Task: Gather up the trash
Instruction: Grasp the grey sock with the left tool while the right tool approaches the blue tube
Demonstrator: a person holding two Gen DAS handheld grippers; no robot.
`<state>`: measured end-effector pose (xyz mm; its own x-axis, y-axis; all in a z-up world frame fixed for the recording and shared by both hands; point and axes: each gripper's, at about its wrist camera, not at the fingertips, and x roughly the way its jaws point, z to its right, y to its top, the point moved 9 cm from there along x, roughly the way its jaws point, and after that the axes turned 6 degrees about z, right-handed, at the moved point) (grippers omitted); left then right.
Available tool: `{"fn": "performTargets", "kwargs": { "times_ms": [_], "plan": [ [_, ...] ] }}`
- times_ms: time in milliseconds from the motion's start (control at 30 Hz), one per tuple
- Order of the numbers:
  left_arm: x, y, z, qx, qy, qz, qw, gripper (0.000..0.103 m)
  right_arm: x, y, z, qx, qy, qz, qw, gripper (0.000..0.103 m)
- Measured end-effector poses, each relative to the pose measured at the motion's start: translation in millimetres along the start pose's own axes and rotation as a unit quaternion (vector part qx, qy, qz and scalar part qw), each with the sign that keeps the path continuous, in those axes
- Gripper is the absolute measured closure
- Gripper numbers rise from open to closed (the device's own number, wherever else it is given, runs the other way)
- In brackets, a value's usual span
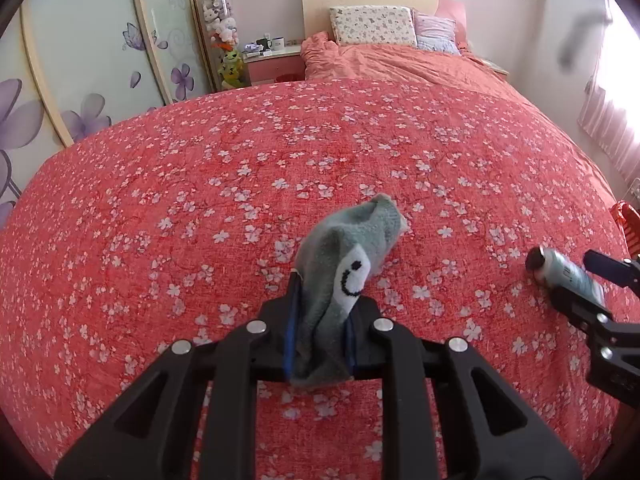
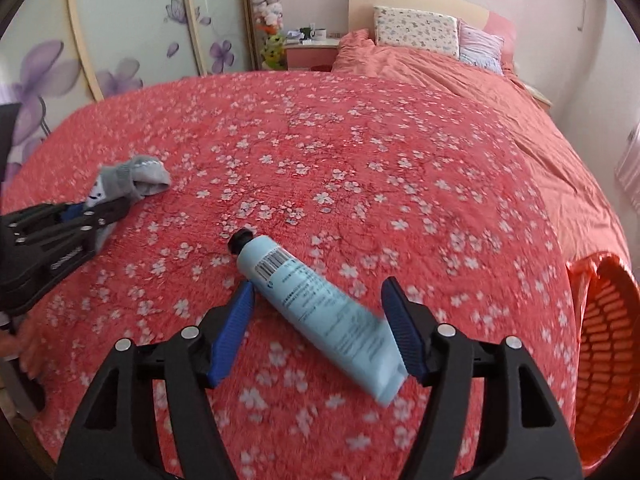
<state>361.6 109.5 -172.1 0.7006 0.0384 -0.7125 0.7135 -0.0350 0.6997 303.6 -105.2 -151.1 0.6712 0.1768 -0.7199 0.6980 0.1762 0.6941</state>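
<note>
Left gripper [image 1: 320, 320]: angled steeply down toward the red bedspread with a white blossom print [image 1: 280, 152]. Its blue-padded fingers [image 1: 289, 336] stand nearly together and clamp a grey-green knitted sock with a white patch bearing a black smiley face [image 1: 344, 256]. The pads press the sock on both sides; the far end of the sock trails forward and lies on the bedspread. In the right wrist view the same gripper [image 2: 86, 210] shows at the left edge, sock [image 2: 132, 178] bunched at its tip.

Right gripper [image 2: 318, 320]: also pitched steeply downward over the bedspread [image 2: 360, 152]. Its blue ribbed fingers [image 2: 402, 328] stand about half apart. A pale blue plastic squeeze tube with a black screw cap [image 2: 320, 304] lies slantwise between them, cap pointing away to the left. The crimped end rests against the right finger; the left finger touches or nearly touches the tube near its shoulder. A firm clamp cannot be confirmed, since the tube is motion-blurred.

Labels: the tube carries a barcode near the cap and several lines of small dark print, which are illegible. No brand can be read.

An orange slatted plastic basket [image 2: 608, 352] stands at the right edge of the bed, well apart from the sock.
</note>
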Motion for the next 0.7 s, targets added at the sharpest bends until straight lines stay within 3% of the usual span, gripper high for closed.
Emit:
{"fn": "performTargets", "kwargs": {
  "times_ms": [100,200,433,500,567,700],
  "plan": [
    [-2,-3,-1,-0.003,-0.004,0.001,1.0,0.083,-3,-1,10,0.024,-0.01,0.004,1.0,0.067],
    [-5,-7,-1,-0.003,-0.016,0.002,0.9999,0.086,-9,-7,26,0.047,-0.032,0.006,0.998,0.073],
    [-23,-24,24,0.009,-0.059,0.005,0.9982,0.085,-29,-30,51,0.101,-0.046,0.007,0.994,0.074],
    [-25,-26,27,0.011,-0.056,0.007,0.9983,0.071,-26,-28,49,0.106,-0.046,0.007,0.993,0.072],
    [-24,-25,28,0.006,-0.05,0.007,0.9987,0.065,-23,-25,48,0.107,-0.046,0.006,0.993,0.07],
    [-23,-22,35,0.005,-0.045,0.008,0.9989,0.064,-19,-23,46,0.104,-0.05,0.012,0.993,0.069]
  ]
}}
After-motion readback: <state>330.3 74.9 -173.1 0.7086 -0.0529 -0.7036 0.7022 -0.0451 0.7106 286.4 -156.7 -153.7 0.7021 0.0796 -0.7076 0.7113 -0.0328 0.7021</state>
